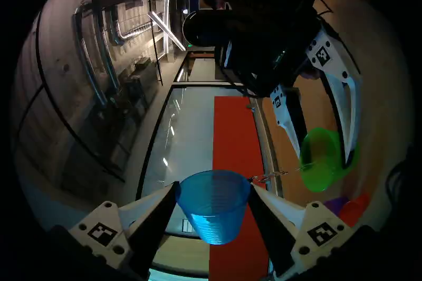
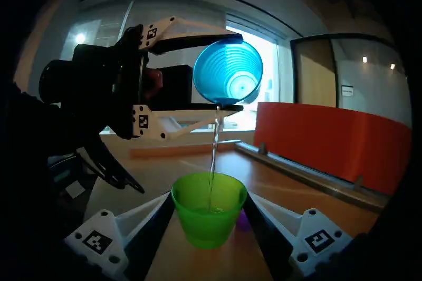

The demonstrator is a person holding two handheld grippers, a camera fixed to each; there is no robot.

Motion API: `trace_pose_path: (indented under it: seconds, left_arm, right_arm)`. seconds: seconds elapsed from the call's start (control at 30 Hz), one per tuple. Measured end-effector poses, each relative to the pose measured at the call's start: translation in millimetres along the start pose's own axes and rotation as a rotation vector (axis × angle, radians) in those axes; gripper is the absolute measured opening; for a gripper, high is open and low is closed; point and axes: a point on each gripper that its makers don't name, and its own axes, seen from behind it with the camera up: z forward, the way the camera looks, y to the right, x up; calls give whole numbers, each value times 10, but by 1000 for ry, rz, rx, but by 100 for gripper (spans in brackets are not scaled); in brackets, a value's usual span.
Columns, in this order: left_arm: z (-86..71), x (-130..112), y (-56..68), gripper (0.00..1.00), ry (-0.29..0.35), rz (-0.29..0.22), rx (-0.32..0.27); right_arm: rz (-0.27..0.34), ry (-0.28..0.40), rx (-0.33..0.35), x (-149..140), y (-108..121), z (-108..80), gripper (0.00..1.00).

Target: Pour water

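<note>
While left tongs [image 1: 213, 187] tip blue cup [image 1: 213, 215], water [image 2: 213, 144] streams into green cup [image 2: 208, 220]

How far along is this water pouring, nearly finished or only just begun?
Done: both cups are gripped, the blue cup by the left gripper, the green cup by the right gripper. In hand: the blue cup is tipped on its side and a thin water stream falls into the green cup, which holds a little water. To do: finish pouring, then right the blue cup.
</note>
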Motion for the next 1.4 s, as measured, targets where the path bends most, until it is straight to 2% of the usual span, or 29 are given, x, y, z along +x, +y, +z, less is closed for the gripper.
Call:
trace_pose_path:
  seconds: [0.2,1.4]
  left_arm:
    - [9,0,-34,90,-1,29,3]
    - [-15,80,-62,90,4,143,15]
  right_arm:
    - [-4,1,2,10,-6,1,91]
    - [-5,7,-4,53,14,24,91]
